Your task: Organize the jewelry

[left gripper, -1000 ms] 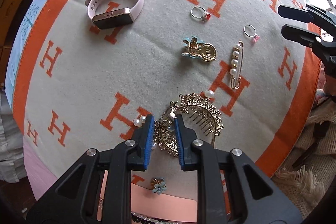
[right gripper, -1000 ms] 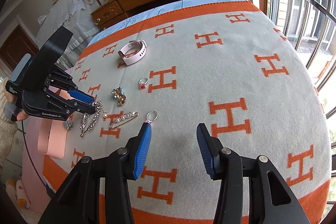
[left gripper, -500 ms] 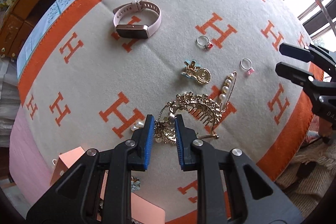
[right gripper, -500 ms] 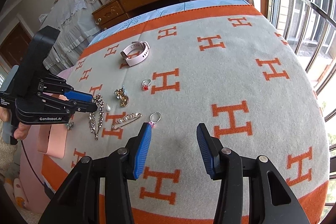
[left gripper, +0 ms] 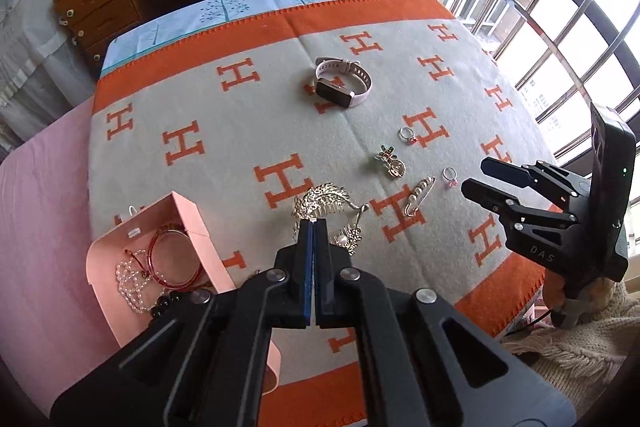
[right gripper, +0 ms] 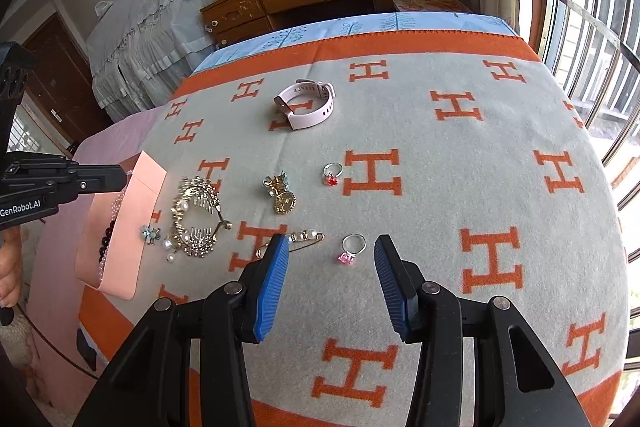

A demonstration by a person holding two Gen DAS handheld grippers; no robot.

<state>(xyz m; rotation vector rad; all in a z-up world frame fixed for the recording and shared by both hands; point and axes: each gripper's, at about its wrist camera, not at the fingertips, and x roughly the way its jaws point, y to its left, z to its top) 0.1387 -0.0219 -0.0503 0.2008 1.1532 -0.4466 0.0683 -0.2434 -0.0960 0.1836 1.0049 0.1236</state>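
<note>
The light, stiff but snag-prone gold hair comb (left gripper: pixel 326 205) is judged best pinched by its spine, where the clenched left gripper (left gripper: pixel 313 227) sits, actual grip unconfirmed, while the right gripper (right gripper: pixel 328 267) is held open.

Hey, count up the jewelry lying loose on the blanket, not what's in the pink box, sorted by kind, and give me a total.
Rings: 2, the red-stone ring and the pink-stone ring
Watches: 1, the pink watch
Hair clips: 1, the gold hair clip
Pins: 1, the pearl pin
Combs: 1, the gold comb
Flower pieces: 1, the small flower piece
Total: 7
</note>
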